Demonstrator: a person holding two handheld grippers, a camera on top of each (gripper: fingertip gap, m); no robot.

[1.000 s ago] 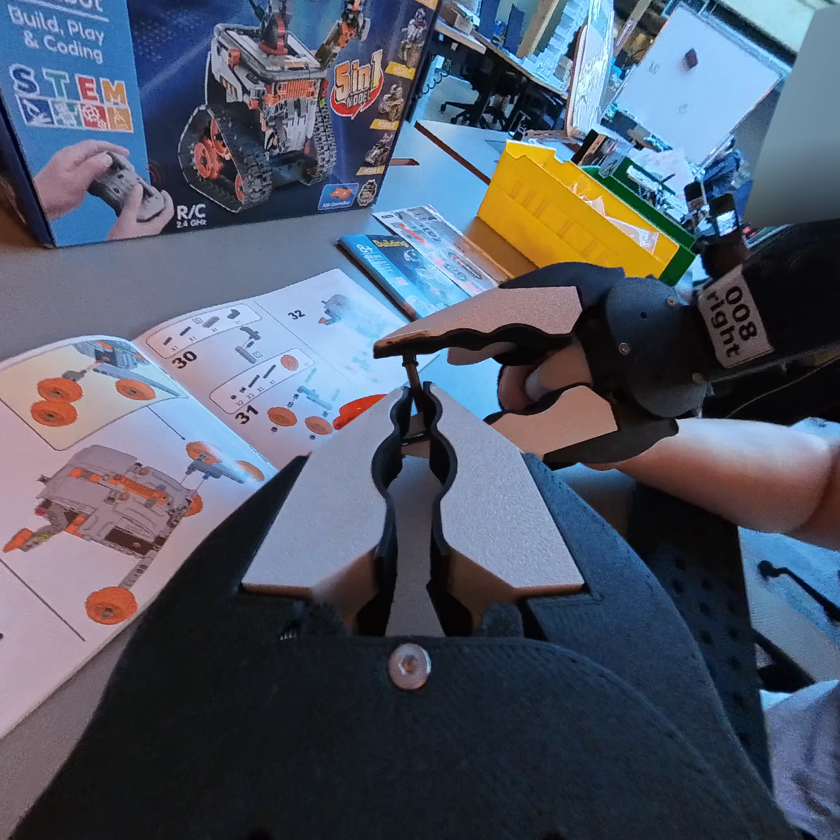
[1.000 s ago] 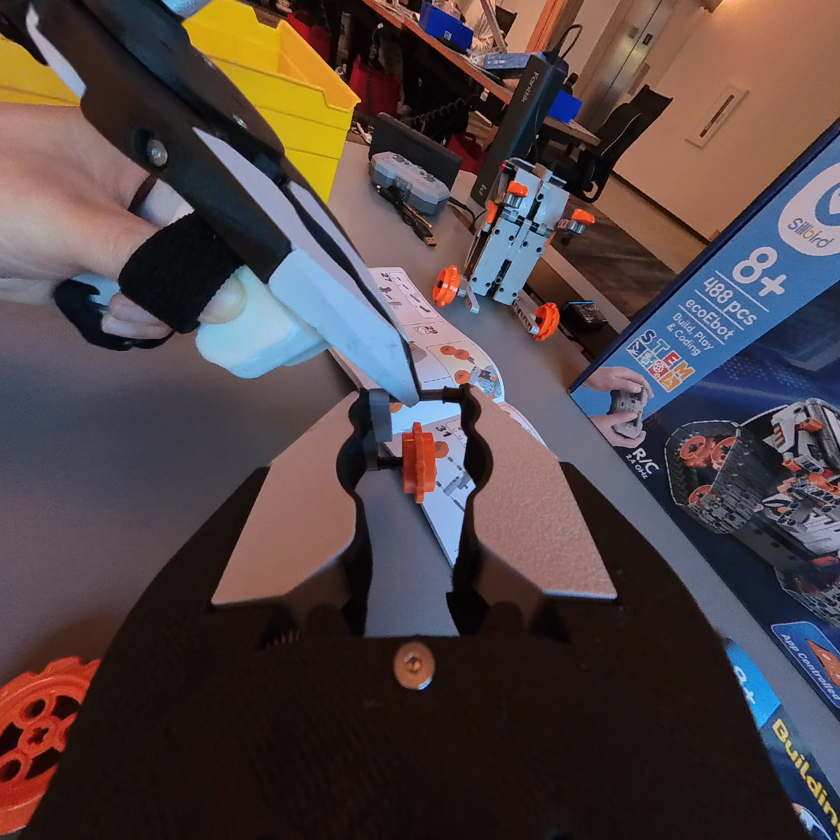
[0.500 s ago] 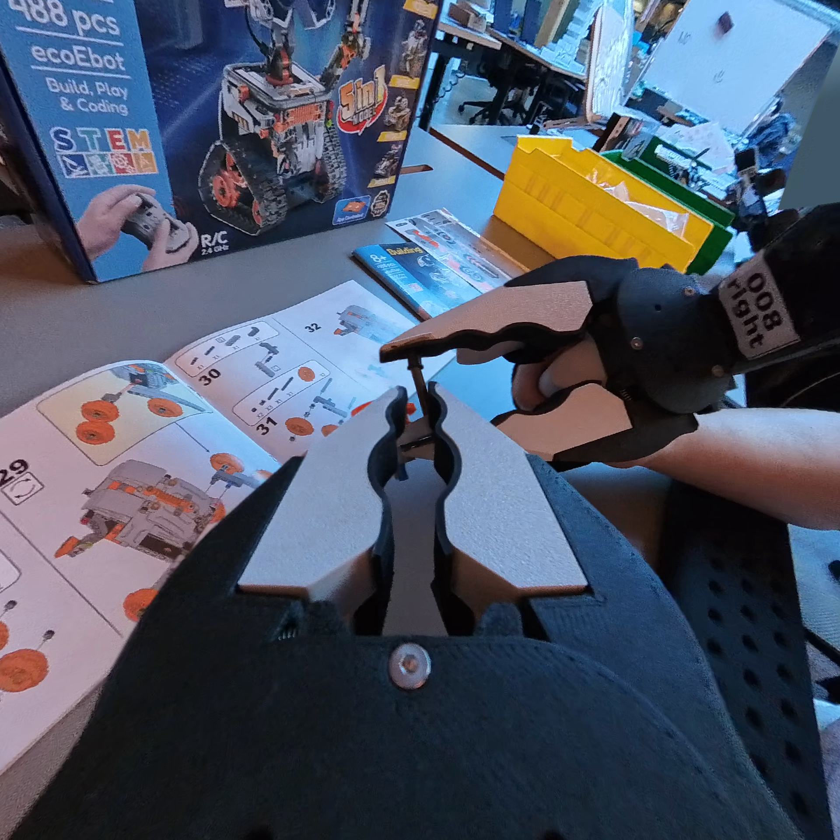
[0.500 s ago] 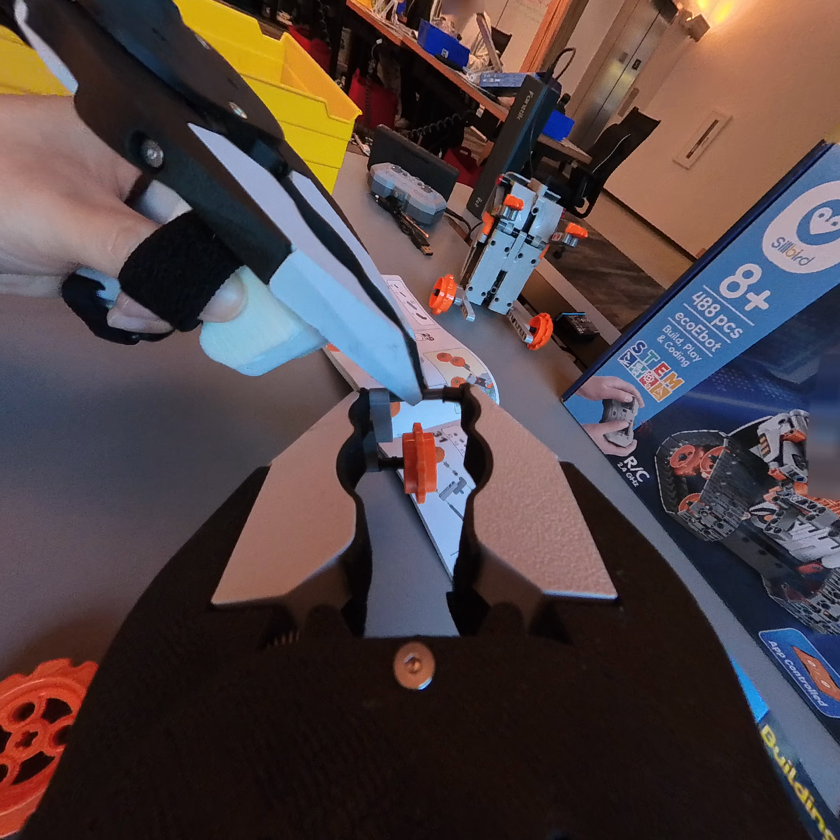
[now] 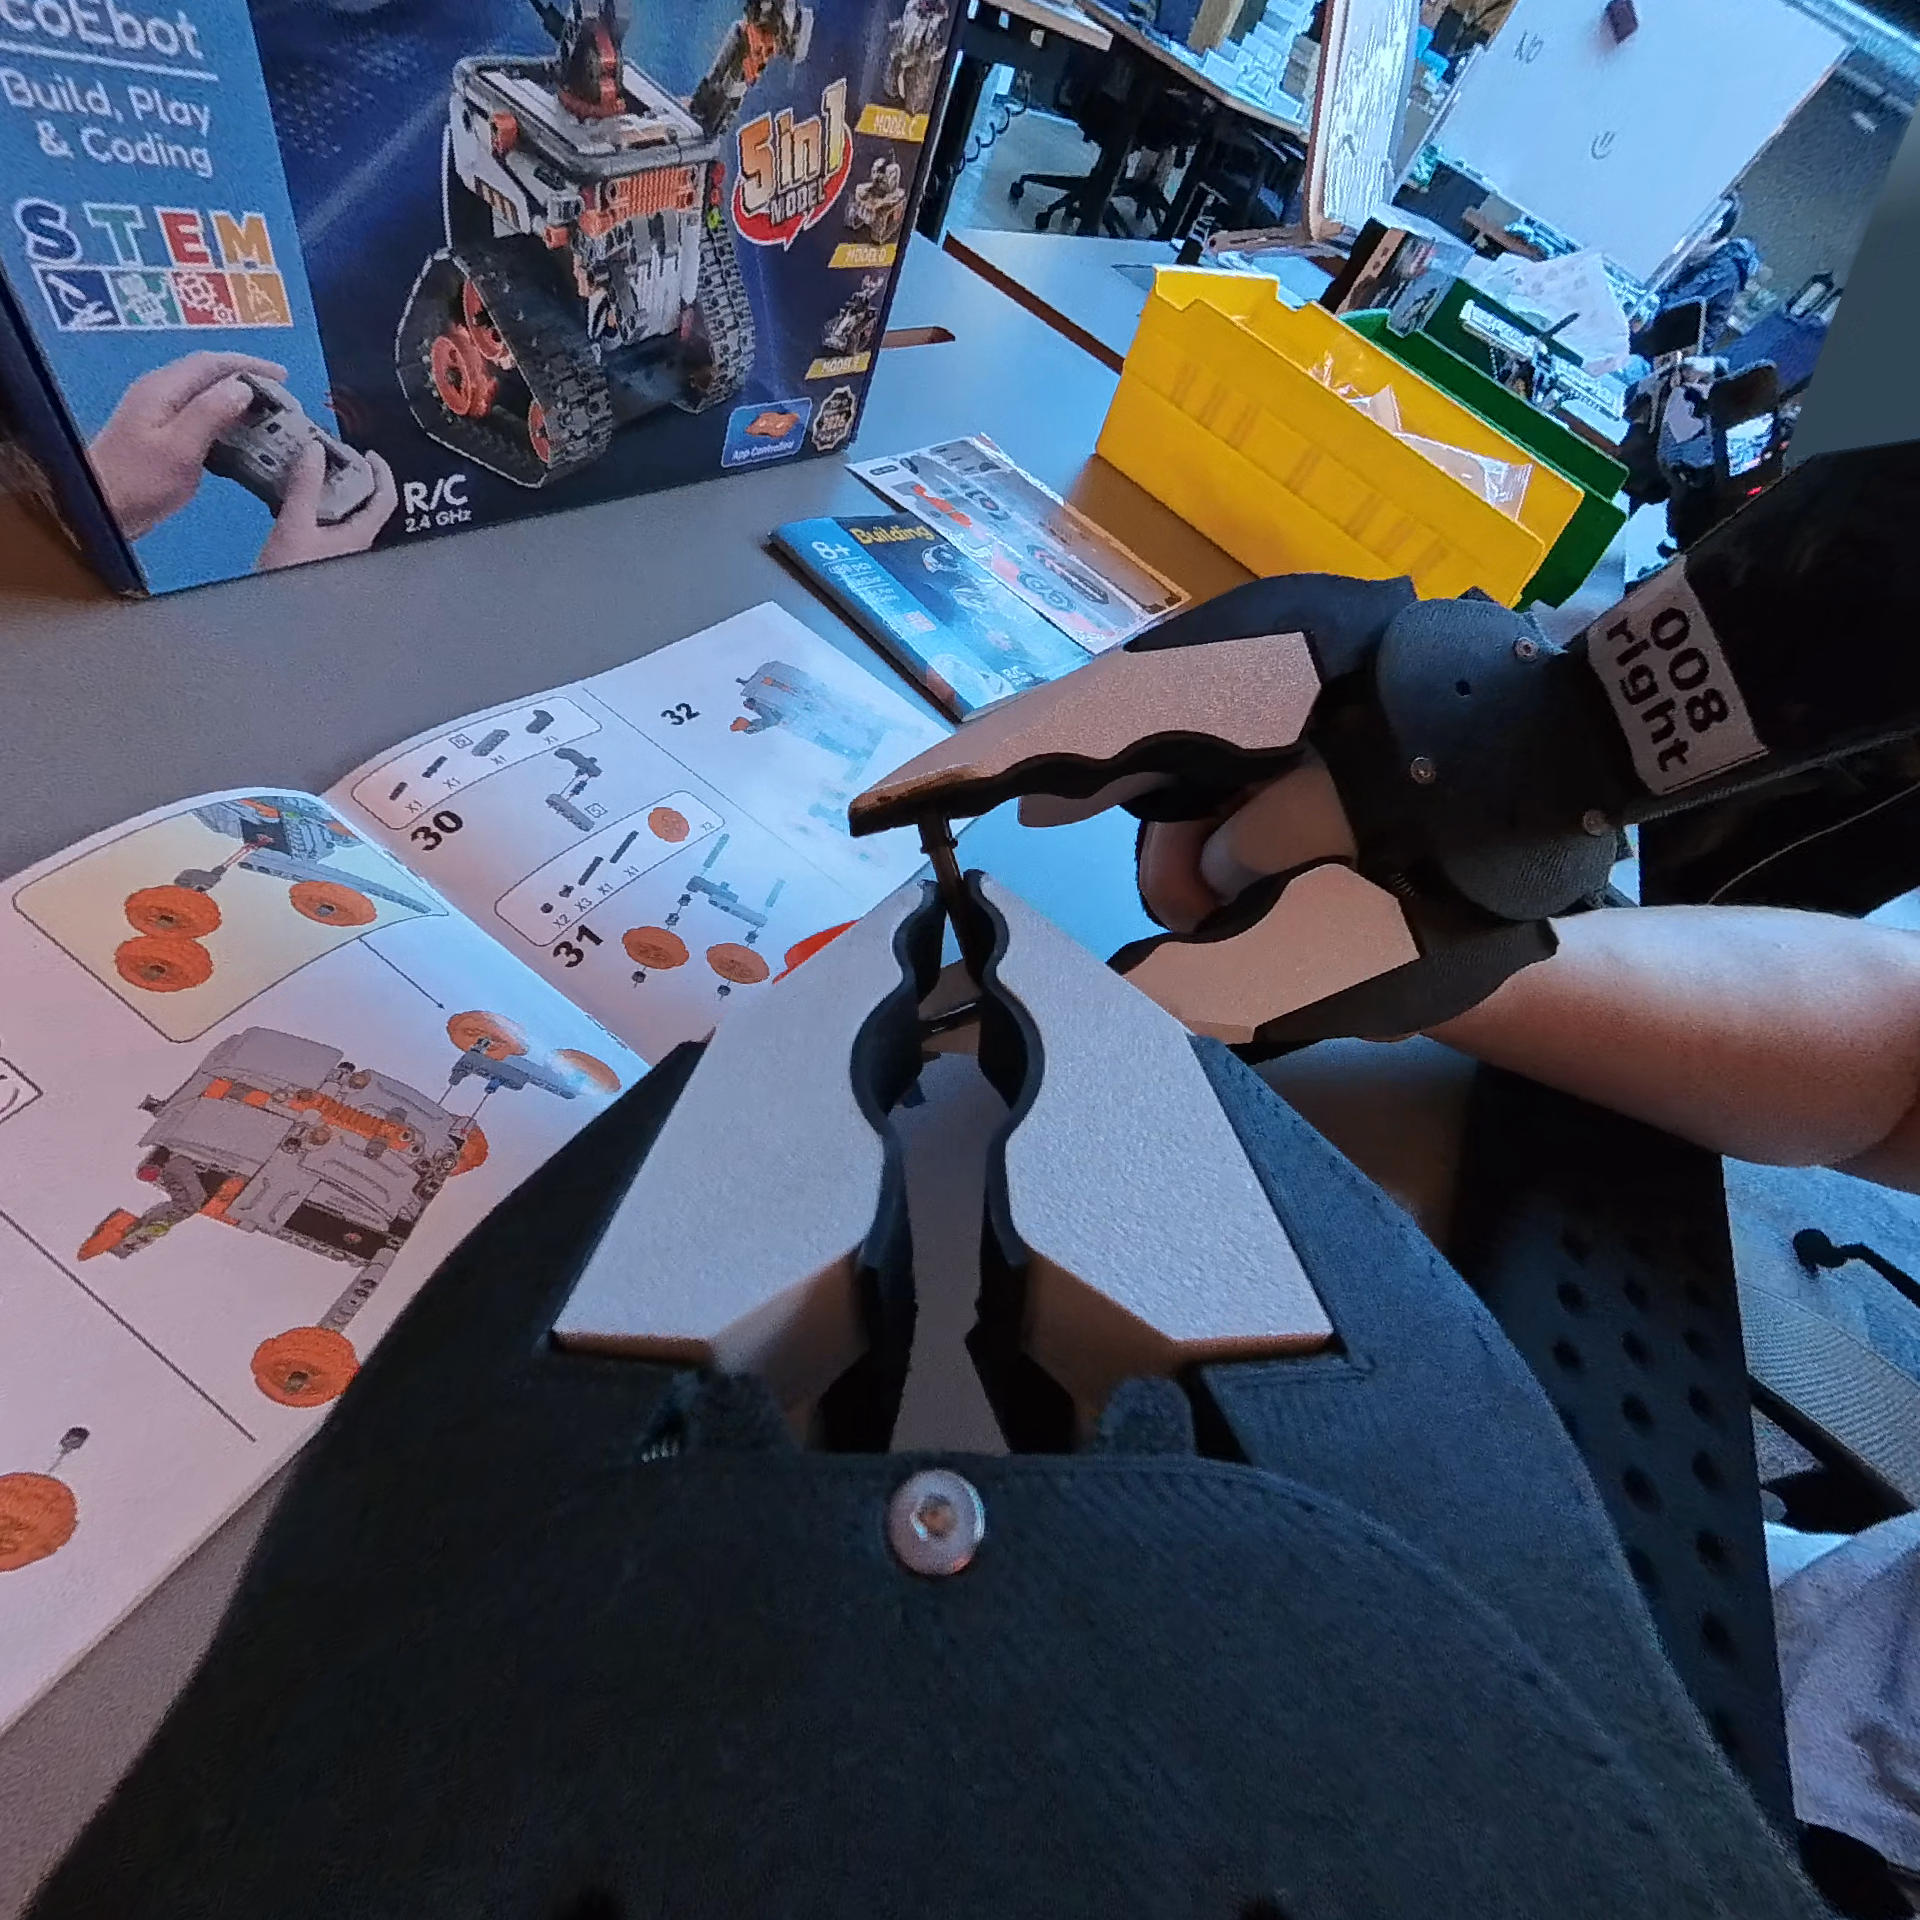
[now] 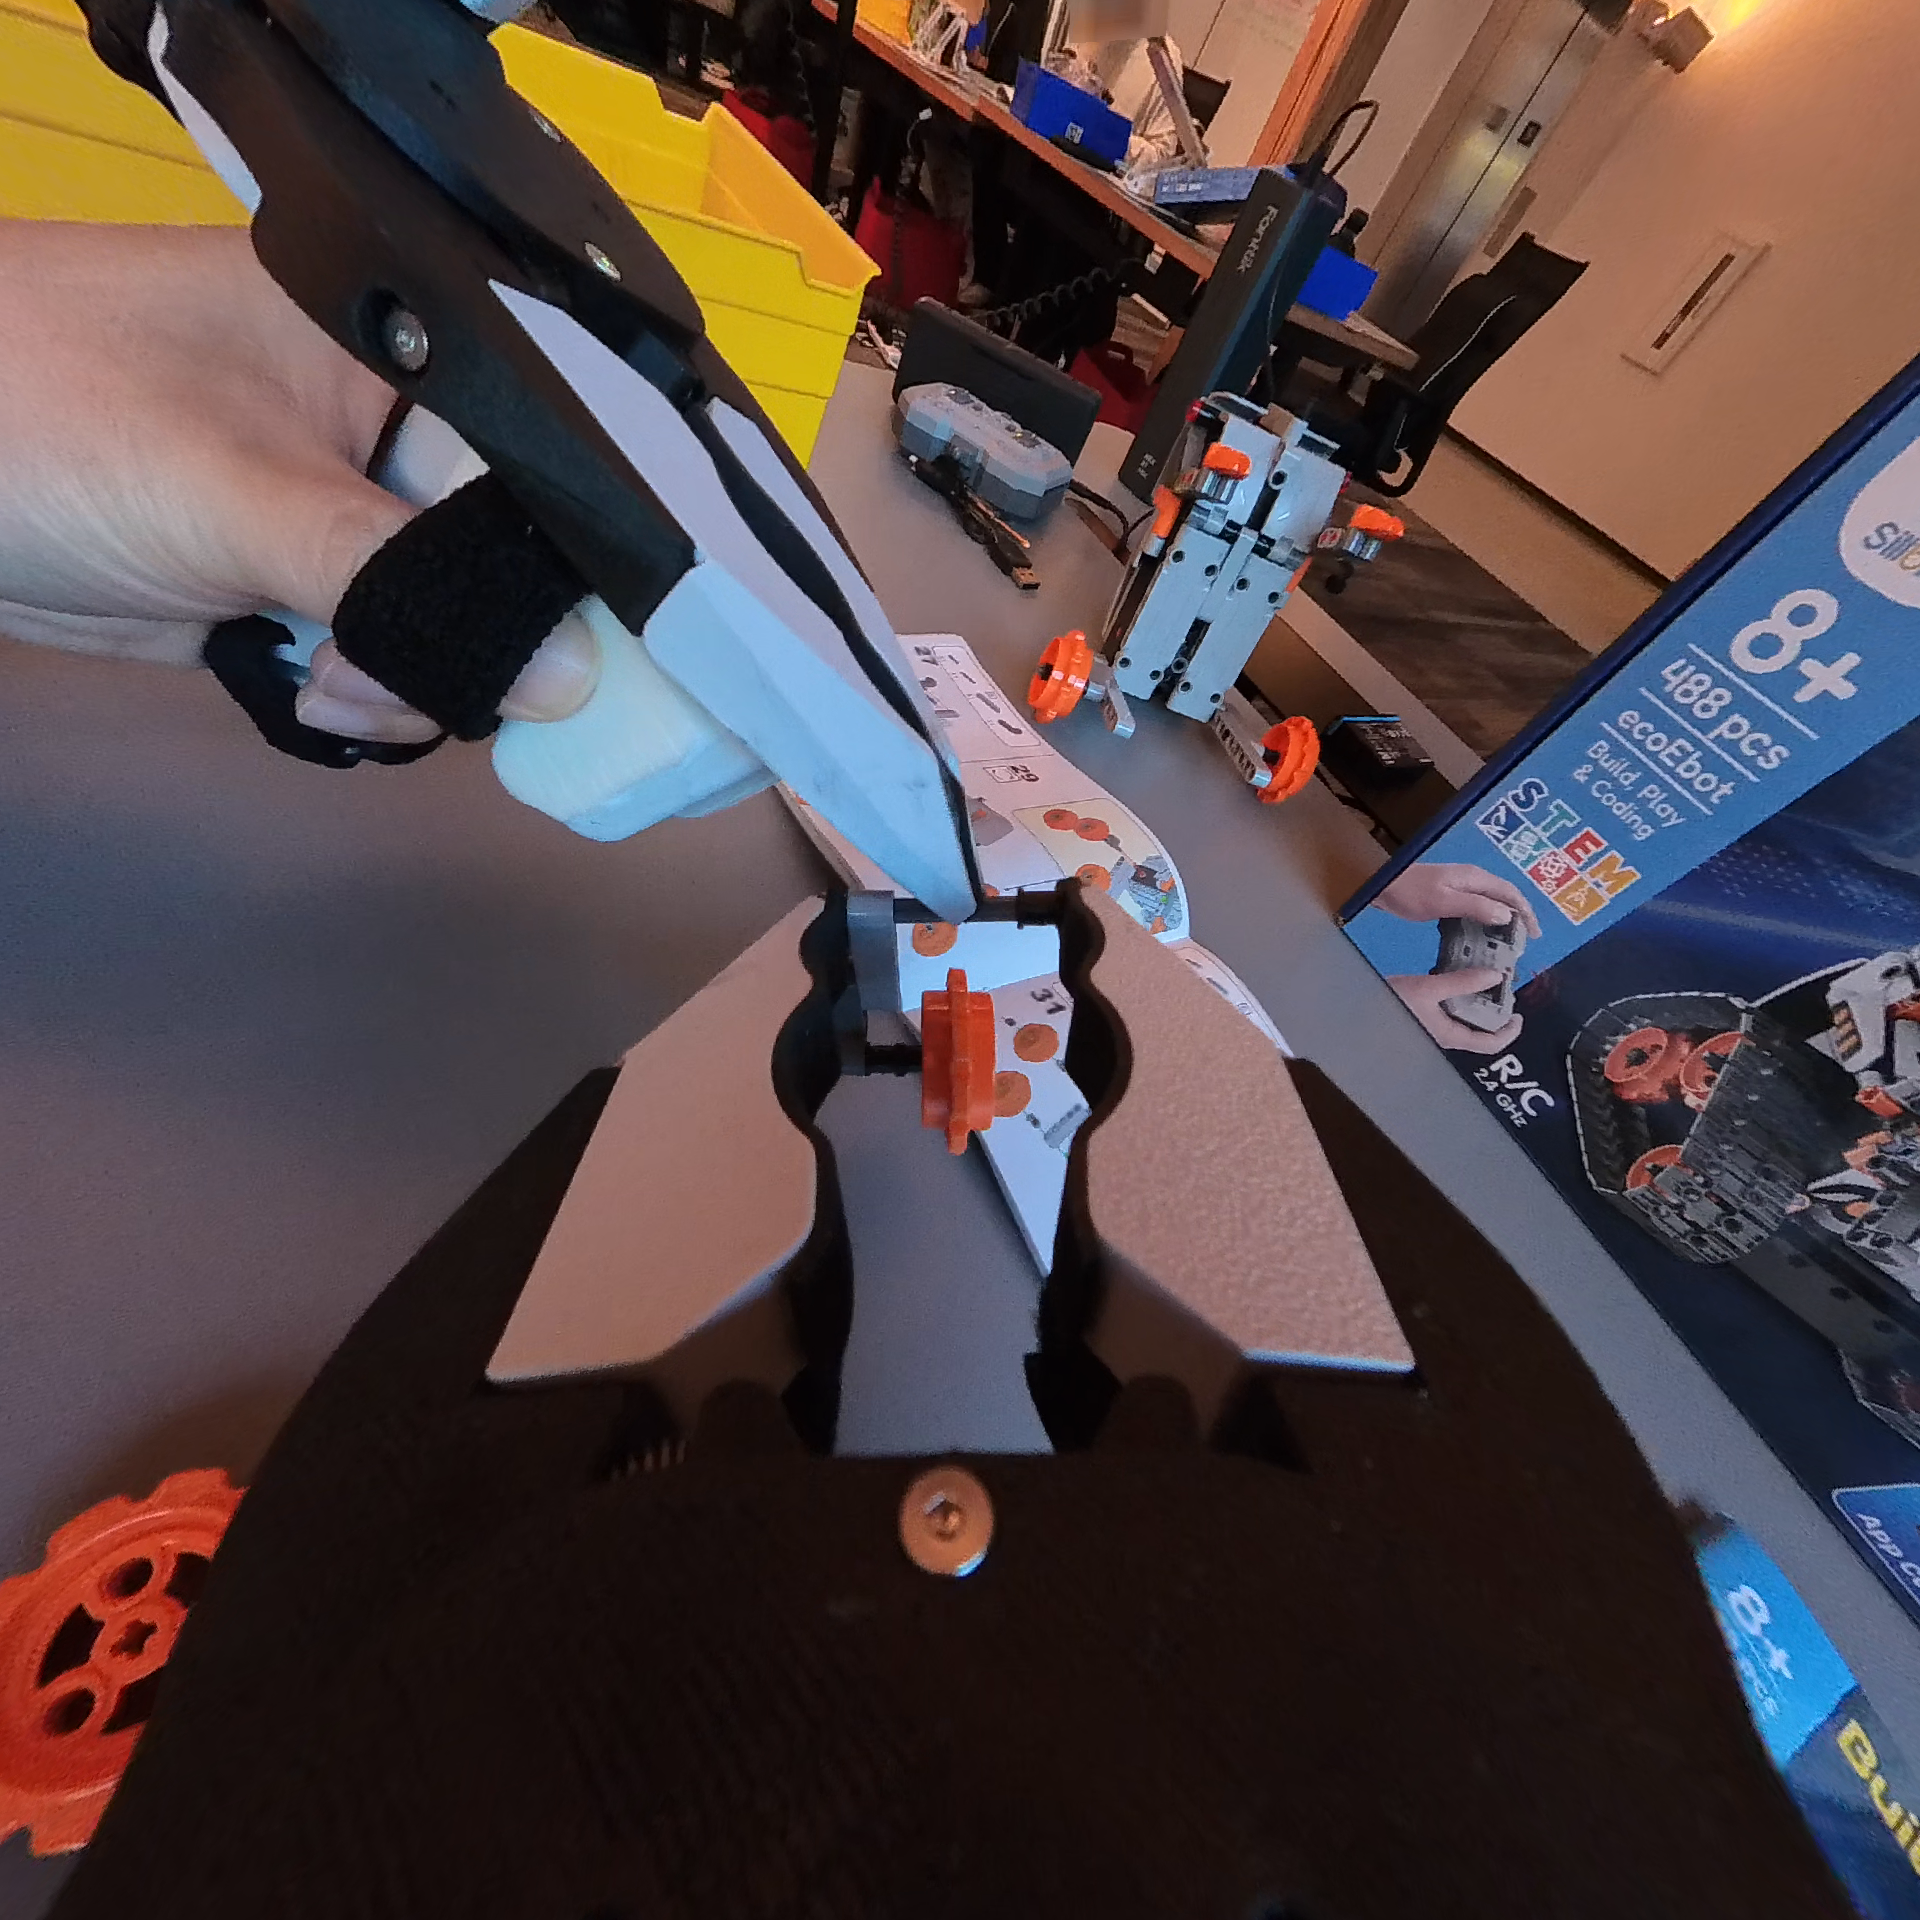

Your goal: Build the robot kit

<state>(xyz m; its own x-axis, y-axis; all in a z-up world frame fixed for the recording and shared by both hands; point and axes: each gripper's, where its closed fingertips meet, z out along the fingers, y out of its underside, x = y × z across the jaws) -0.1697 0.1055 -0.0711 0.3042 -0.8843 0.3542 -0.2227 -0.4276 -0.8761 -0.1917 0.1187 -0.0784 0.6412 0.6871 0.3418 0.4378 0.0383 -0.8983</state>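
Observation:
My right gripper (image 6: 945, 920) is shut on a small assembly held above the table: a grey connector (image 6: 871, 951), a thin black axle (image 6: 1023, 912) across the fingertips, and an orange gear (image 6: 954, 1049) on a lower axle. My left gripper (image 5: 951, 902) is shut on the same black axle (image 5: 943, 857), coming in from the upper left in the right wrist view (image 6: 961, 891). In the left wrist view the right gripper's upper finger (image 5: 1122, 707) sits just over my left fingertips.
An open instruction booklet (image 5: 416, 935) lies on the grey table under the grippers. A blue product box (image 5: 416, 260) stands behind, with yellow (image 5: 1299, 447) and green bins and thin booklets (image 5: 966, 592). A part-built grey model (image 6: 1216, 582), a grey unit (image 6: 982, 447) and an orange wheel (image 6: 94, 1652) also lie about. Only a small space, under 4 cm, lies between the two pairs of fingers.
Both grippers keep their hold on the assembly. The views shift only slightly; nothing was let go or taken.

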